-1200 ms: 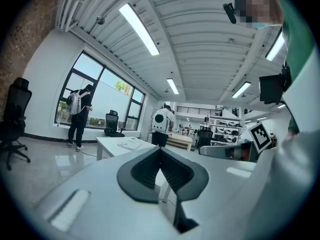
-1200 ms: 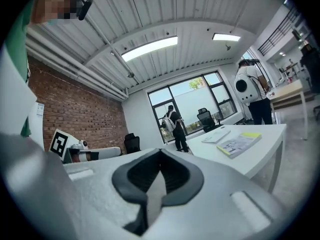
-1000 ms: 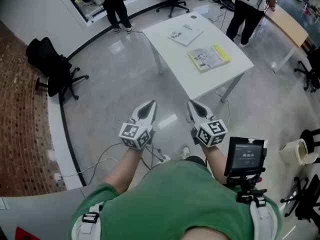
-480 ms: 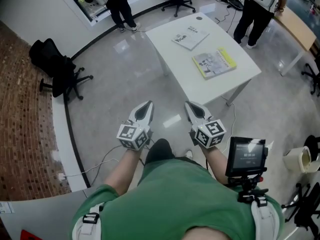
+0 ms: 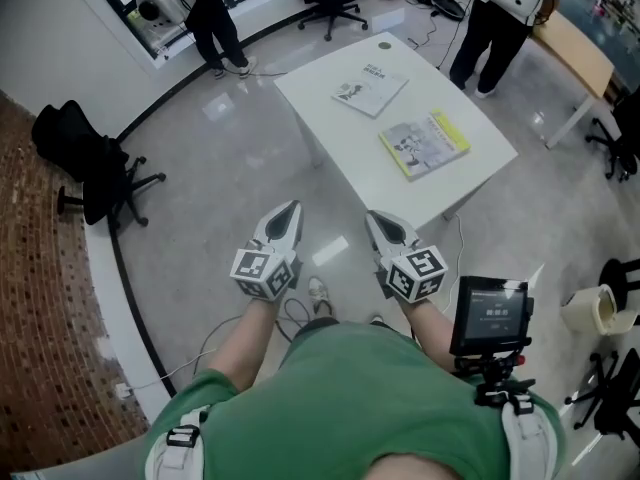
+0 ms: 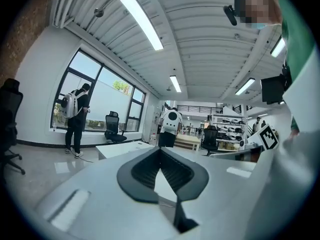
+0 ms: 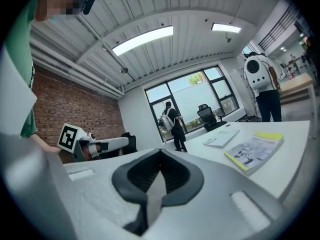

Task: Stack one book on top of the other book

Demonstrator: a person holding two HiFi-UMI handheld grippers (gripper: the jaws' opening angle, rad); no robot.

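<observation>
- Left tongs (image 5: 292, 208) and right tongs (image 5: 374, 218): both pressed together, holding nothing.
- White book (image 5: 370, 92) and yellow-edged book (image 5: 424, 143) lie apart on the desk (image 5: 350, 128).

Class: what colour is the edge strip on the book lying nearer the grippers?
Yellow. The book has a greyish illustrated cover beside that strip; the head view shows it best.

wear: green shirt (image 5: 350, 398) | left hand-held gripper (image 5: 290, 211), right hand-held gripper (image 5: 374, 220): white — black-and-white marker cubes (image 5: 265, 271)
</observation>
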